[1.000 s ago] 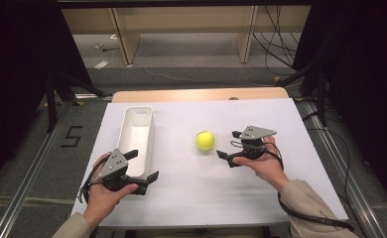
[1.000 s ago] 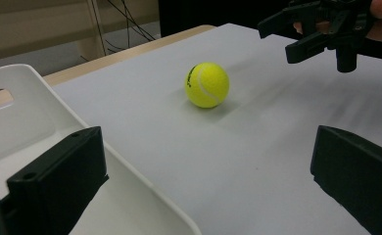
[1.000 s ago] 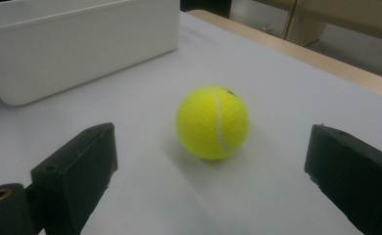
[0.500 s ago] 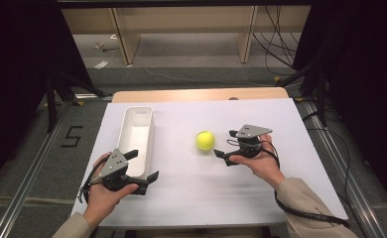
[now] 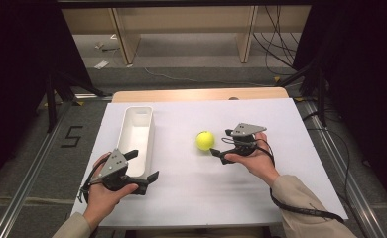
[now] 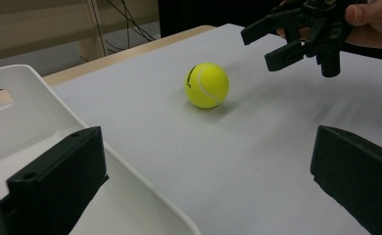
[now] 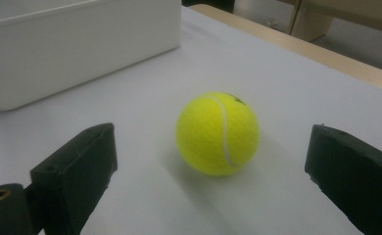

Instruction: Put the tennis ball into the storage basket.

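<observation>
Tennis ball, yellow felt (image 5: 205, 140), sits on my white table (image 5: 290, 129), right of the long white plastic bin (image 5: 137, 139), whose visible inside looks bare. My right gripper (image 5: 220, 148) faces the ball, jaws apart, not touching. My left gripper (image 5: 143, 166) rests by the bin's near end, jaws apart.

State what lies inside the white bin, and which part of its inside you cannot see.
The white bin looks empty: bare white floor, nothing in it. Its near end is hidden behind the left gripper.
</observation>
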{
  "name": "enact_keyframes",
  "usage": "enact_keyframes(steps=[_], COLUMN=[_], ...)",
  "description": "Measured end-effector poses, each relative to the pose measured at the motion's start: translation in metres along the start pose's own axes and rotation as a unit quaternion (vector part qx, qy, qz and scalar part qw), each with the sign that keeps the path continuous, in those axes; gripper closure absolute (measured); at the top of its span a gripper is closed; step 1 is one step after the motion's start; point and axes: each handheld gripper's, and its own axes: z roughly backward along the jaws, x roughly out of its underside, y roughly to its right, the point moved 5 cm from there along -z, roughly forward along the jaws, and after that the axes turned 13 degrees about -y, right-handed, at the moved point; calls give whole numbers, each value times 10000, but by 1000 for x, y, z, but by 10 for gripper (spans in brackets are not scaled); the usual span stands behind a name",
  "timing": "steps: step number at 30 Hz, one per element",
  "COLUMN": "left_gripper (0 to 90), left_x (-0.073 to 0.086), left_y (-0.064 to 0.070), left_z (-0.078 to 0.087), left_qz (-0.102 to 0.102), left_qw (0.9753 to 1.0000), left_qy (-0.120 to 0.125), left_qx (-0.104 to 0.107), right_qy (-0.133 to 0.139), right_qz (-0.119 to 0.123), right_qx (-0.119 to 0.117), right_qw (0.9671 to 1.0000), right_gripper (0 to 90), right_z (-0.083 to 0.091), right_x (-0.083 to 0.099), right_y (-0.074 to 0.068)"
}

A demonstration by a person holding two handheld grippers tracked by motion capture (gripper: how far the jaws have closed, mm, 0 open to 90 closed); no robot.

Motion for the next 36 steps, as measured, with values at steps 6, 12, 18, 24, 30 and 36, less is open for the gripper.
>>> enact_keyframes(steps=[6, 12, 18, 24, 30, 36], left_gripper=[0, 0, 0, 0, 0, 0], left_x=[0, 0, 0, 0, 0, 0], left_y=[0, 0, 0, 0, 0, 0], left_z=[0, 0, 0, 0, 0, 0], left_qz=[-3, -4, -4, -6, -7, -27], left_qw=[10000, 10000, 10000, 10000, 10000, 10000], left_qy=[5, 10, 13, 13, 15, 11], left_qx=[-1, 1, 3, 5, 11, 11], right_qy=[-29, -36, -60, -75, -112, -126], right_qz=[8, 13, 7, -7, -19, -41], right_qx=[-26, -37, -50, -29, -11, 10], right_qw=[10000, 10000, 10000, 10000, 9999, 9999], right_gripper=[60, 60, 60, 60, 59, 59], right_z=[-6, -11, -15, -19, -23, -26], right_x=[-3, -5, -7, -8, -8, -10], right_y=[-1, -2, -2, 0, 2, 3])
